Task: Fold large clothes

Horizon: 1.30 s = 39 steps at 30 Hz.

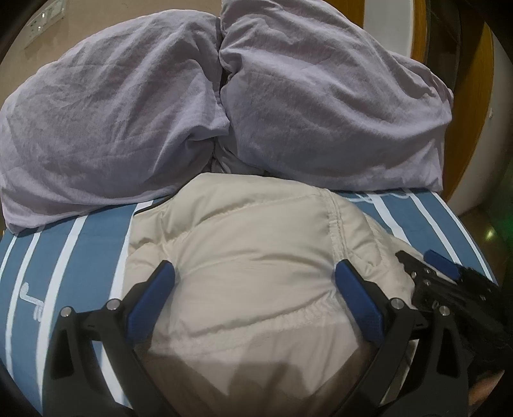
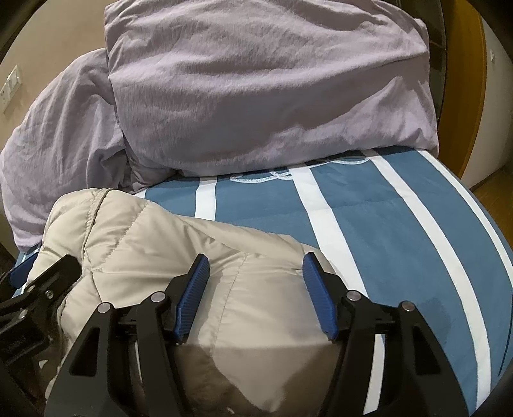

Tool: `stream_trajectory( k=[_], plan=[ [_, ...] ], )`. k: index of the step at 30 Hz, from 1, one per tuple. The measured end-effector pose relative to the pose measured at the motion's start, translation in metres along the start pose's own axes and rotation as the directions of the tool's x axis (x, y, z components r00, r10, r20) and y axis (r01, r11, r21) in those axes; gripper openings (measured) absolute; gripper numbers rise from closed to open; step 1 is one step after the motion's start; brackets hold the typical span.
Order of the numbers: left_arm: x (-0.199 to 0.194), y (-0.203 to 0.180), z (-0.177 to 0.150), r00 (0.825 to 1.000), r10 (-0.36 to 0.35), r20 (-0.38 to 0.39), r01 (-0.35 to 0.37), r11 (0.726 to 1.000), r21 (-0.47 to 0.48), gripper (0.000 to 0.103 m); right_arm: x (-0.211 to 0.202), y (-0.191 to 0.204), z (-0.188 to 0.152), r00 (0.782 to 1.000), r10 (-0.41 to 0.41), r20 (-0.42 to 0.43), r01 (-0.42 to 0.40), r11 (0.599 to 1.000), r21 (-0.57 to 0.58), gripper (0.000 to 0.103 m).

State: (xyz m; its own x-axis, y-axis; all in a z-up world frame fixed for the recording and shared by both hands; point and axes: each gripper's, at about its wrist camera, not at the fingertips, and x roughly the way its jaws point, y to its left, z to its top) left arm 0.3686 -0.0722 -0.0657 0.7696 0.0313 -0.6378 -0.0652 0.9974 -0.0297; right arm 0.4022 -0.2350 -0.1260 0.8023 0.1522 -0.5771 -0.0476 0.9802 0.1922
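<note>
A cream quilted puffer jacket [image 1: 256, 253] lies bunched on a bed with a blue and white striped cover [image 1: 80, 250]. My left gripper [image 1: 255, 272] is open, its blue pads straddling the jacket's middle from above. My right gripper [image 2: 256, 266] is open over the jacket's right part [image 2: 154, 253], near its edge on the bed cover [image 2: 400, 243]. The right gripper also shows at the right edge of the left wrist view [image 1: 449, 279], and the left gripper at the left edge of the right wrist view [image 2: 41, 288].
Two big lilac pillows [image 1: 128, 112] [image 1: 320, 106] lie at the head of the bed, just behind the jacket. One pillow fills the top of the right wrist view [image 2: 263, 89]. A beige wall with switches [image 1: 41, 22] is behind, and wooden floor [image 2: 493, 189] to the right.
</note>
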Motion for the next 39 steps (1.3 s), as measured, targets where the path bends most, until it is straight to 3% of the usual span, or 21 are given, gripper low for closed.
stream_trajectory(
  k=[3,7,13,17,21,27,31,39],
  plan=[
    [-0.018,0.016,0.0,1.0,-0.023,-0.008,0.023,0.999,-0.023,0.1,-0.009,-0.006,0.005,0.999,0.023,-0.028,-0.023,1.0,0.014,0.068],
    [-0.037,0.049,-0.004,0.997,-0.075,-0.033,0.071,0.993,-0.097,0.099,-0.029,-0.024,0.008,0.999,0.027,-0.039,-0.025,0.998,0.055,0.086],
    [-0.047,0.088,-0.012,0.984,-0.161,-0.071,0.145,0.97,-0.197,0.098,-0.035,-0.062,0.007,0.981,0.142,-0.133,-0.114,0.974,0.195,0.091],
    [-0.041,0.095,-0.018,0.964,-0.242,-0.108,0.207,0.943,-0.26,0.098,-0.028,-0.077,0.001,0.945,0.263,-0.192,-0.201,0.935,0.293,0.096],
    [-0.03,0.096,-0.026,0.95,-0.279,-0.142,0.225,0.925,-0.307,0.098,-0.02,-0.083,-0.008,0.909,0.348,-0.231,-0.249,0.895,0.369,0.1],
    [-0.013,0.106,-0.037,0.919,-0.362,-0.155,0.268,0.864,-0.427,0.101,-0.01,-0.084,-0.014,0.862,0.428,-0.273,-0.29,0.856,0.427,0.102],
    [-0.003,0.111,-0.04,0.901,-0.407,-0.154,0.292,0.828,-0.478,0.101,0.002,-0.082,-0.018,0.818,0.49,-0.303,-0.314,0.82,0.479,0.102],
    [0.008,0.12,-0.042,0.875,-0.464,-0.136,0.322,0.77,-0.551,0.101,0.018,-0.073,-0.025,0.755,0.575,-0.316,-0.363,0.767,0.529,0.102]
  ],
)
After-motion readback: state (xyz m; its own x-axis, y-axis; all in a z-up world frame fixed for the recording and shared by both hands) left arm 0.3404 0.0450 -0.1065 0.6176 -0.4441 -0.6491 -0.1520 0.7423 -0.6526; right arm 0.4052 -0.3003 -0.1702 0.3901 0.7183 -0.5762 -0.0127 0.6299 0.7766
